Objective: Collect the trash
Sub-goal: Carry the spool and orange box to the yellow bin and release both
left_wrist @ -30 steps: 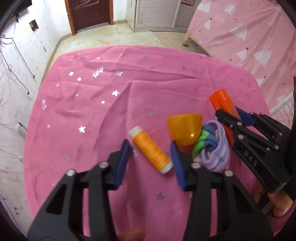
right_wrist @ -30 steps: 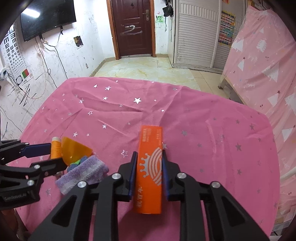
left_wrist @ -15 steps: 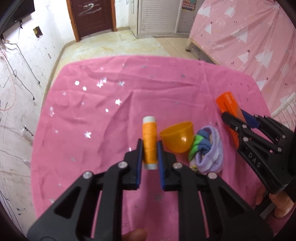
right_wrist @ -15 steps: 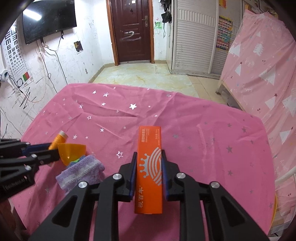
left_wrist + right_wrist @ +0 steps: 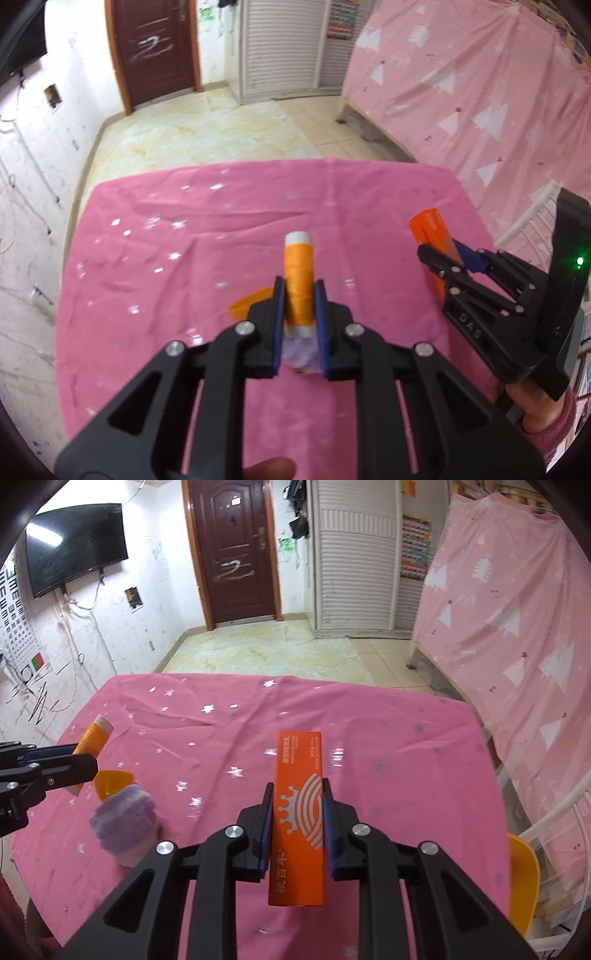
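My left gripper (image 5: 298,286) is shut on an orange thread spool (image 5: 298,273) with white ends, held above the pink star-print tablecloth (image 5: 166,295). In the right wrist view the same spool (image 5: 96,735) sticks out of the left gripper (image 5: 86,760) at the left edge. My right gripper (image 5: 298,790) is shut on a long orange carton (image 5: 300,805) with a white crown print, lifted off the cloth; the carton (image 5: 430,230) also shows at the right of the left wrist view. An orange plastic half-shell (image 5: 110,781) and a rolled purple sock (image 5: 123,821) lie on the cloth.
The table's far edge gives onto a tiled floor (image 5: 266,653) with a dark door (image 5: 232,550) behind. A pink tree-print sheet (image 5: 517,627) hangs along the right. A yellow chair seat (image 5: 522,871) stands by the table's right edge. A hand (image 5: 532,402) holds the right gripper.
The left gripper closed on the thread spool and lifted it off the cloth. The right gripper rose with the orange carton; both views show the table from higher up.
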The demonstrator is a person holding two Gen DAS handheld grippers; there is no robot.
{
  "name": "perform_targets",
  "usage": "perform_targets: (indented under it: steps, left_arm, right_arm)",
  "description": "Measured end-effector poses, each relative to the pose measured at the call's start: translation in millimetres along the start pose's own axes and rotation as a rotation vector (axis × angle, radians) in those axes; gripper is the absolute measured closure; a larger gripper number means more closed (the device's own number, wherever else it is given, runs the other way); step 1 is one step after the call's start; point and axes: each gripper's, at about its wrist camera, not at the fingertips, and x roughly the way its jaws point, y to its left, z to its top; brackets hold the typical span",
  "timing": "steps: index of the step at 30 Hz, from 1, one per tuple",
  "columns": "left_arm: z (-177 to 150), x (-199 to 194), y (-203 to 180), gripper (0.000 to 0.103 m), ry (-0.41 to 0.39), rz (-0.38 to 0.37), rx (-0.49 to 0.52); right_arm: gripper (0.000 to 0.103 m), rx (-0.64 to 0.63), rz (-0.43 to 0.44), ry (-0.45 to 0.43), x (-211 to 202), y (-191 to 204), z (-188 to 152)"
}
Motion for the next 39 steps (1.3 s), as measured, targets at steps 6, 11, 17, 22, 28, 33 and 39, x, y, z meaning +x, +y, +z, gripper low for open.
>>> perform_targets:
  steps: [6, 11, 17, 22, 28, 33, 39]
  left_arm:
    - [3.0, 9.8, -37.6, 0.089, 0.005, -0.056, 0.042]
    - [7.7, 18.5, -69.9, 0.089, 0.009, -0.109, 0.072]
    - [11.5, 28.2, -107.3, 0.089, 0.017, -0.175, 0.101]
    - [13.6, 34.7, -141.2, 0.089, 0.021, -0.202, 0.134]
    - [12.6, 45.5, -182.1, 0.089, 0.038, -0.215, 0.191]
    - [12.7, 54.8, -210.3, 0.089, 0.054, -0.219, 0.228]
    - [11.2, 64.8, -244.7, 0.089, 0.062, -0.258, 0.254]
  right_arm:
    - [0.087, 0.022, -0.042, -0.021, -13.3, -28.5, -8.7]
    - [0.087, 0.06, -0.072, -0.04, -24.0, -56.7, -17.6]
    - [0.087, 0.125, -0.114, -0.066, -41.1, -98.1, -31.8]
    - [0.087, 0.174, -0.149, -0.079, -53.2, -132.3, -46.0]
    - [0.087, 0.227, -0.174, -0.077, -58.0, -165.9, -66.7]
    - [0.087, 0.26, -0.2, -0.075, -59.0, -189.7, -81.7]
    - [0.087, 0.31, -0.209, -0.067, -54.7, -219.2, -98.3]
